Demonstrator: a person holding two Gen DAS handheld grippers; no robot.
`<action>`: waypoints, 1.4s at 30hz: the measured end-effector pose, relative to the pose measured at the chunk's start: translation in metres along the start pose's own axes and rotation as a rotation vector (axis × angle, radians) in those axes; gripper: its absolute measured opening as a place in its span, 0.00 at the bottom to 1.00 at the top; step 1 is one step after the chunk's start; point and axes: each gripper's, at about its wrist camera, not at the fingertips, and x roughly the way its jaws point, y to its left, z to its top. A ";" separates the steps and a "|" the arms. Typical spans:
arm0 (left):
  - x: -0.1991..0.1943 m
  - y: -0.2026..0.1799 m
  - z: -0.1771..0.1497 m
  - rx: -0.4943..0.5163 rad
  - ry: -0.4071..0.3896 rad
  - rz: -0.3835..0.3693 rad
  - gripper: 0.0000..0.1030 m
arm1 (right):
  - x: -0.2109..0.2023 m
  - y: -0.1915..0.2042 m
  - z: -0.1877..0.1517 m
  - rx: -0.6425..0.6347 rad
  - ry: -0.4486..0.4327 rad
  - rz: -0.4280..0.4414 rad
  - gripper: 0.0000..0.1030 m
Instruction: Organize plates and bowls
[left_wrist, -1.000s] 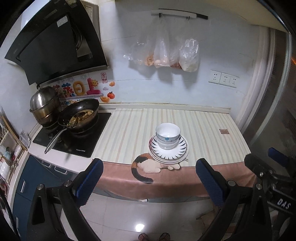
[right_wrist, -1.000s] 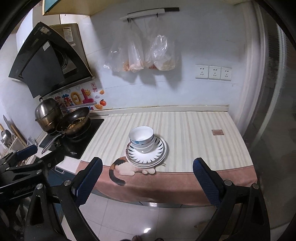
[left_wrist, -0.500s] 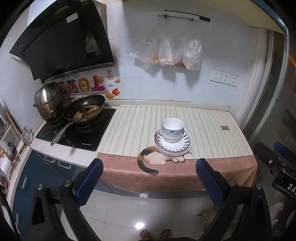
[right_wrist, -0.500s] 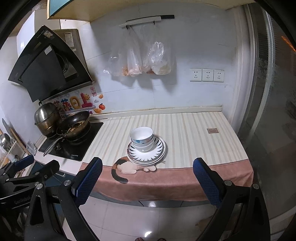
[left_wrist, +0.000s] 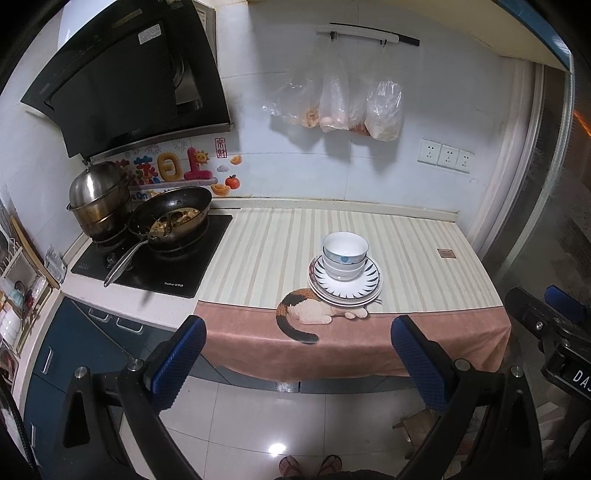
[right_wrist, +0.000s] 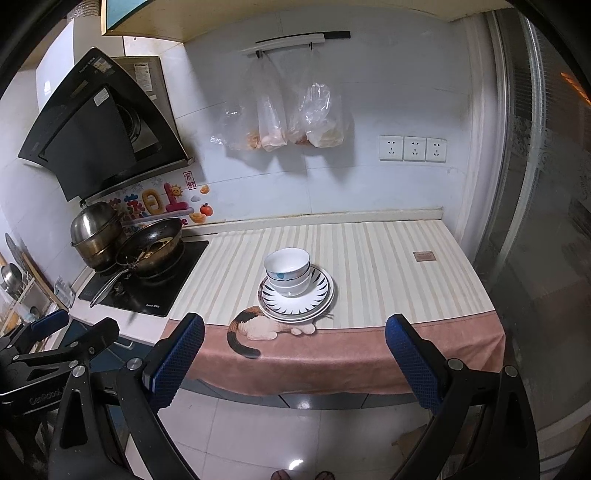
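Both grippers held back from the table (left_wrist: 258, 251), over the floor: left gripper (left_wrist: 301, 360) jaws spread wide, nothing between them; right gripper (right_wrist: 295, 354) likewise released and empty. Bowls (left_wrist: 344, 258) nested in a small stack, upright, sitting on a stack of plates (left_wrist: 364, 286) with dark-striped rims, near the front edge of the striped cloth (left_wrist: 413, 243), the plates partly covering the cloth's cat print (left_wrist: 306, 314). To the left, well apart from the stack: wok (left_wrist: 173, 218) with food and a steel pot (left_wrist: 98, 201) on the cooktop (left_wrist: 177, 269); plastic bags (left_wrist: 354, 107) hang on the wall behind.
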 end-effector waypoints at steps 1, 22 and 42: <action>0.000 0.000 0.000 0.001 0.001 -0.001 1.00 | 0.000 -0.001 0.001 -0.003 0.000 -0.001 0.98; -0.010 0.004 0.004 -0.008 -0.018 0.016 1.00 | -0.011 -0.004 0.002 -0.027 -0.017 -0.029 0.98; -0.010 0.006 0.003 -0.010 -0.017 0.016 1.00 | -0.003 -0.008 0.015 -0.041 -0.019 -0.032 0.98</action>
